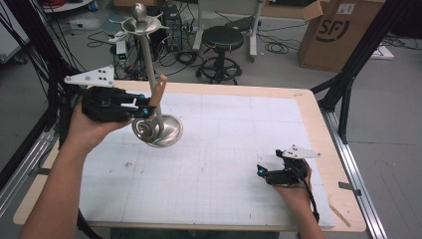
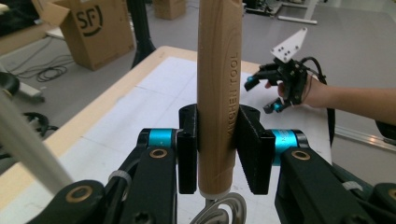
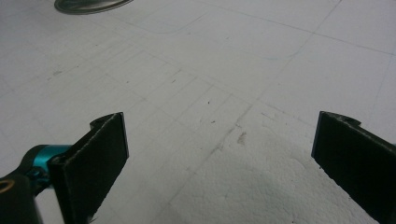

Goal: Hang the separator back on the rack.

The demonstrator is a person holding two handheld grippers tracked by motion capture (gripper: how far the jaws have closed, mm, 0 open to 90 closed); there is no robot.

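My left gripper (image 1: 143,105) is shut on the wooden handle (image 1: 158,89) of a kitchen tool, held upright above the table's left side. The left gripper view shows the handle (image 2: 217,93) clamped between both pads, "KITCHEN TOOL" printed on it, and a wire coil (image 2: 224,211) below. That coil (image 1: 144,125) hangs beside the round base (image 1: 169,133) of a metal stand, whose pole (image 1: 148,64) rises to a hooked top (image 1: 141,22). My right gripper (image 1: 261,172) rests low at the front right, open, with bare white mat between its jaws (image 3: 219,154).
A white gridded mat (image 1: 224,149) covers the wooden table. A thin wooden stick (image 1: 341,215) lies at the front right corner. Beyond the far edge stand a black stool (image 1: 221,47) and a cardboard box (image 1: 338,32), among floor cables.
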